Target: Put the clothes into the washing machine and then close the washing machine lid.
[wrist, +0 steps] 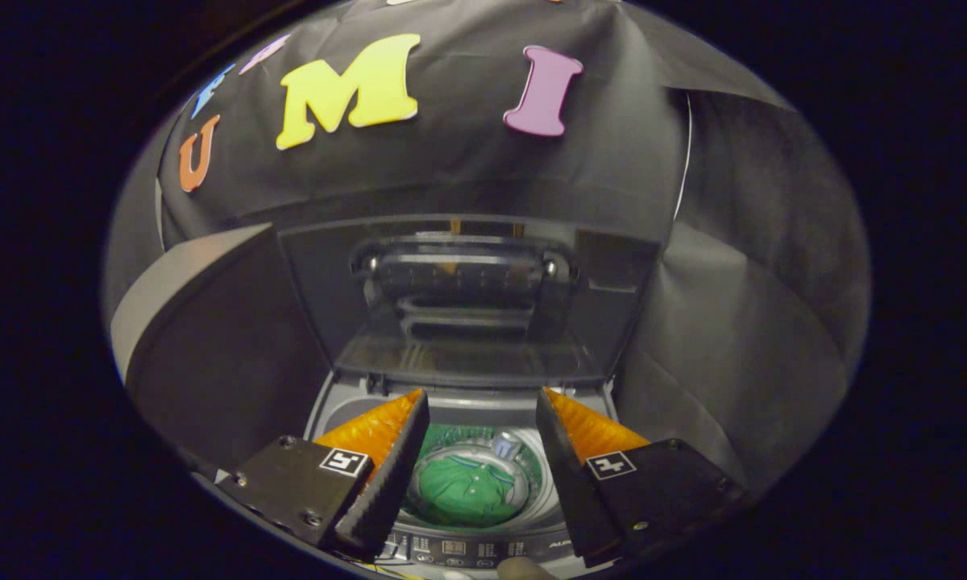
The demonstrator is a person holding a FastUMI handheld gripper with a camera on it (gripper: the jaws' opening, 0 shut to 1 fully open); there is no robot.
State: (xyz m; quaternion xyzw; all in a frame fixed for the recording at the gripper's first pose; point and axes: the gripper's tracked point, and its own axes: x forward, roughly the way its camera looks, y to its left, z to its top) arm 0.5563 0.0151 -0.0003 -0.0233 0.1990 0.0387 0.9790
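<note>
The gripper hangs over the washing machine, its two orange-and-black fingers spread wide and holding nothing, with open room between them. Below that gap, a green garment lies crumpled in the round drum; its long axis cannot be told. Beyond the fingertips the lid stands raised, nearly upright.
</note>
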